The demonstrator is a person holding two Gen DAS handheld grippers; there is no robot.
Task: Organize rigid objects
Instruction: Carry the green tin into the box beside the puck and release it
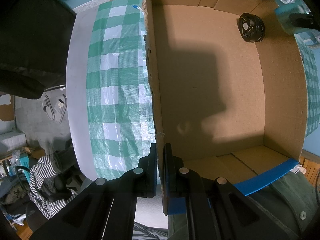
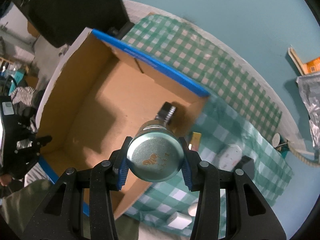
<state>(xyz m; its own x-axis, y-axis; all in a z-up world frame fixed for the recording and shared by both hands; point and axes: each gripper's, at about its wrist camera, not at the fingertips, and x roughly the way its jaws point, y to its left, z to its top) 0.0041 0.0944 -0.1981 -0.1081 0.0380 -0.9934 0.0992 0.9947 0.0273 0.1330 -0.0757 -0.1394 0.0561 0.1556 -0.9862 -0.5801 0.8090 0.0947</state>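
Right hand-held gripper [image 2: 155,160] clamps silver tin [image 2: 155,156] above cardboard box [image 2: 80,92], prob. to drop it near black wheel [image 1: 251,27]; left hand-held gripper [image 1: 160,166] pinches box wall, steadying it on bench [image 1: 112,80].

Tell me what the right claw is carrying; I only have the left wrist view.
Observer: The right claw is shut on a round metal tin with gold print on its lid.
Operator: Where does it sit against the box?
Observer: In the right wrist view the tin lines up with the right edge of the cardboard box and partly hides the black round part inside.
Operator: Anything outside the box?
Observer: Yes, several white items and a small yellow box lie on the checked cloth to the right of the box.
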